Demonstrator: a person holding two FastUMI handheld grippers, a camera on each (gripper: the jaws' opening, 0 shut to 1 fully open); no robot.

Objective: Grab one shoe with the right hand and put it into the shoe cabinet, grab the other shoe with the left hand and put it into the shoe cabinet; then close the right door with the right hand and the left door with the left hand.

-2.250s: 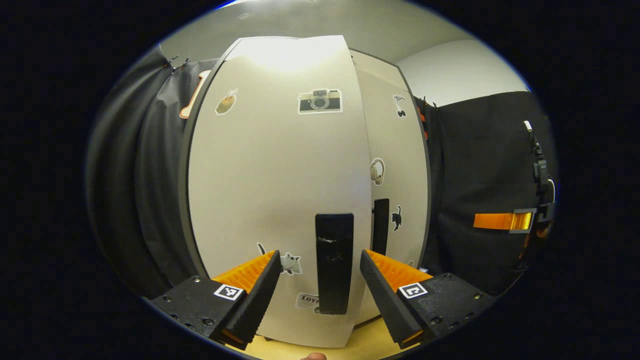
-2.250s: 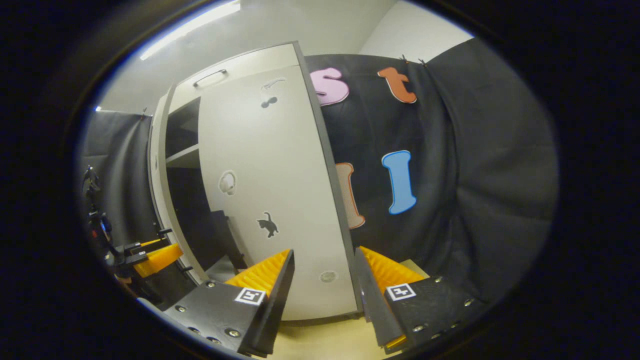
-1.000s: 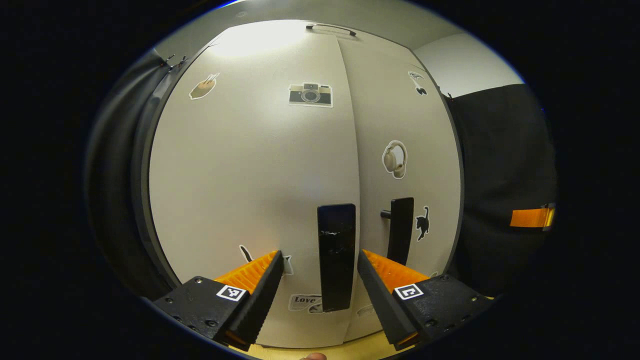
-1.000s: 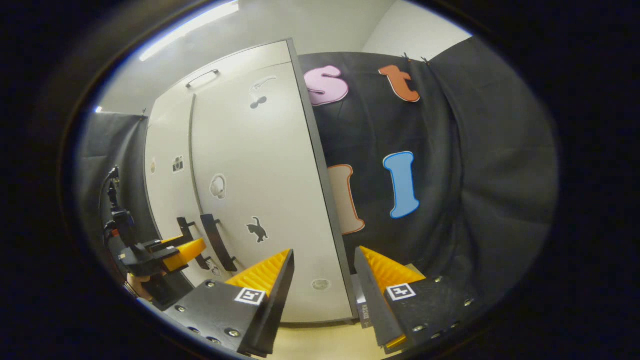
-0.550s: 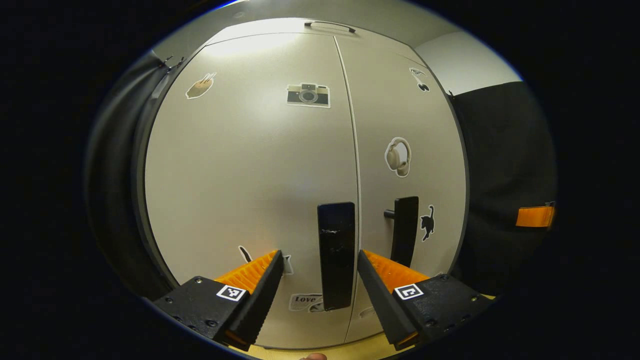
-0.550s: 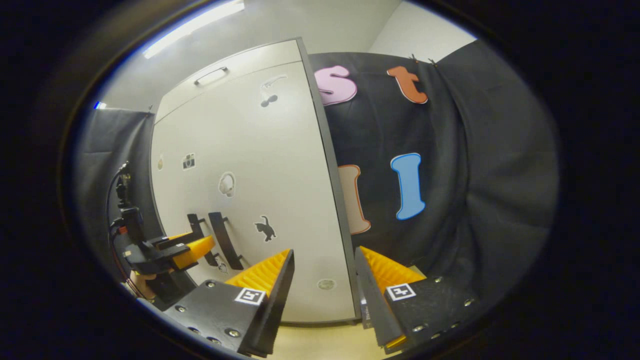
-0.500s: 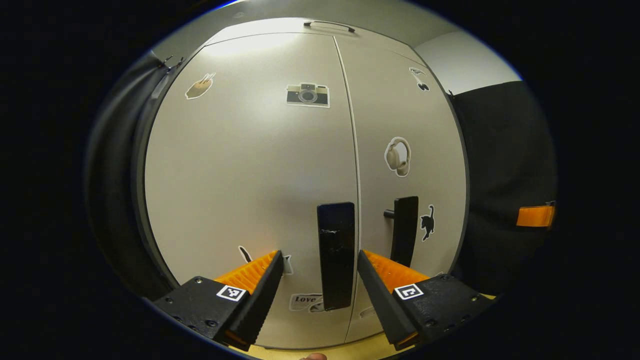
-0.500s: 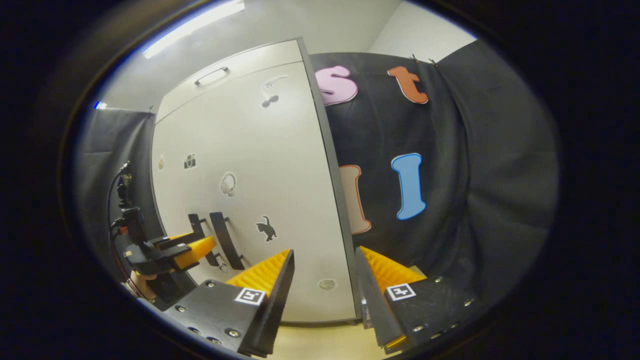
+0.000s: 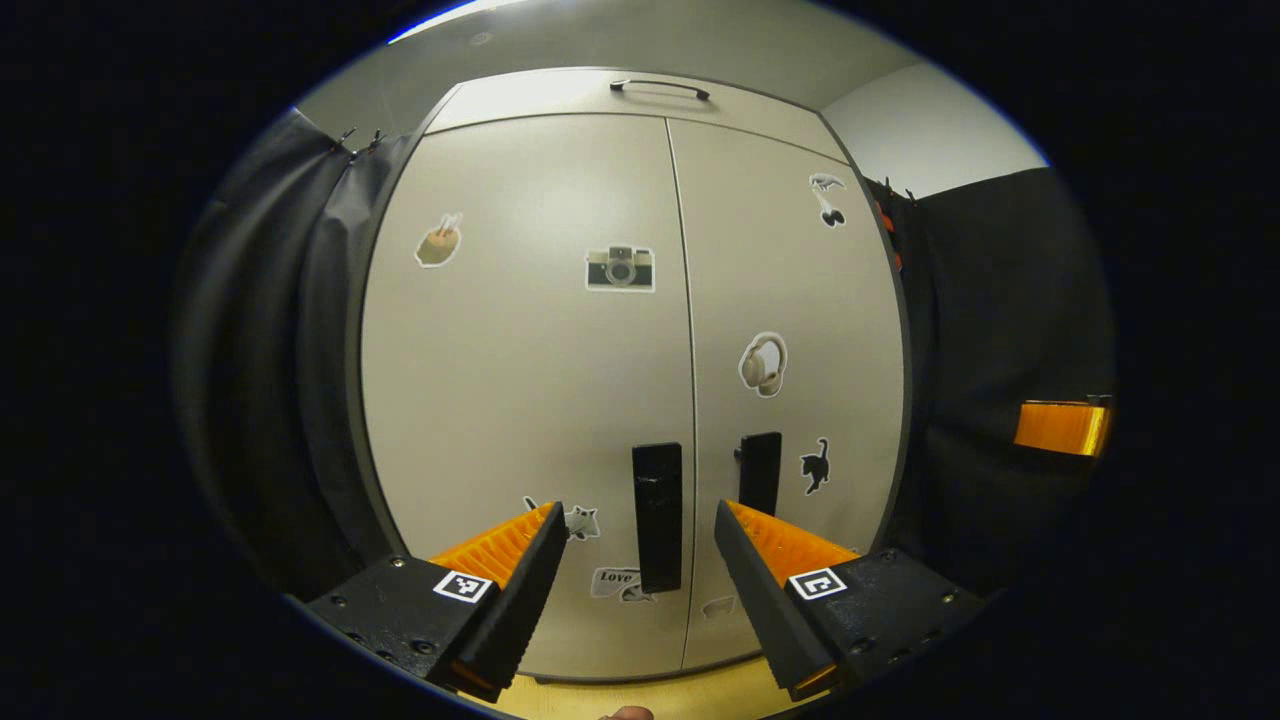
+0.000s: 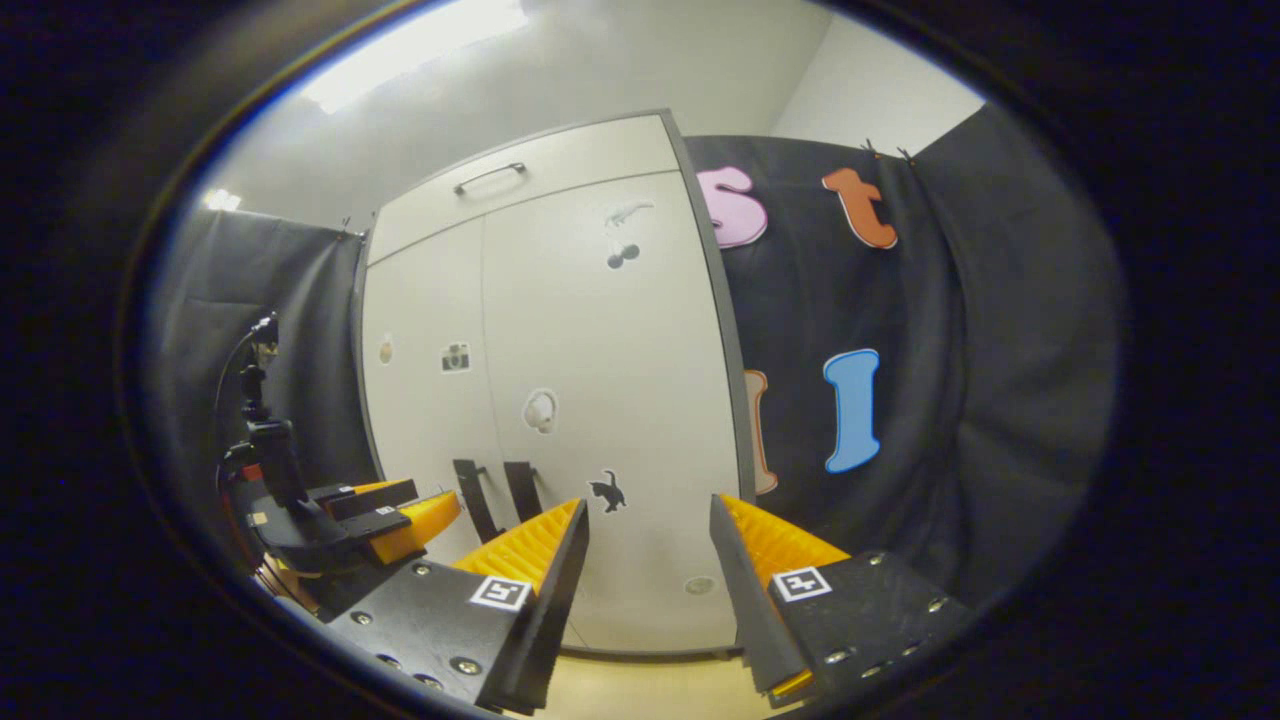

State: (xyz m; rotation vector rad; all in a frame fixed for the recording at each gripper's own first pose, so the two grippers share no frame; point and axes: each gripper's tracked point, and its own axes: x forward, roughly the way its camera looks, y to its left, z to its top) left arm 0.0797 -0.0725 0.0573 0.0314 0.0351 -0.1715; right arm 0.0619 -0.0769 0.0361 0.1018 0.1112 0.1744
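Left gripper agape — empty | shoe cabinet ahead, seemingly untouched, doors closed

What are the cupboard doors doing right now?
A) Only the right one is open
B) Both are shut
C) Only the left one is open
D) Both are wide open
B: in the left gripper view the left door and right door lie flush, meeting along one thin seam, with no inside of the shoe cabinet showing.
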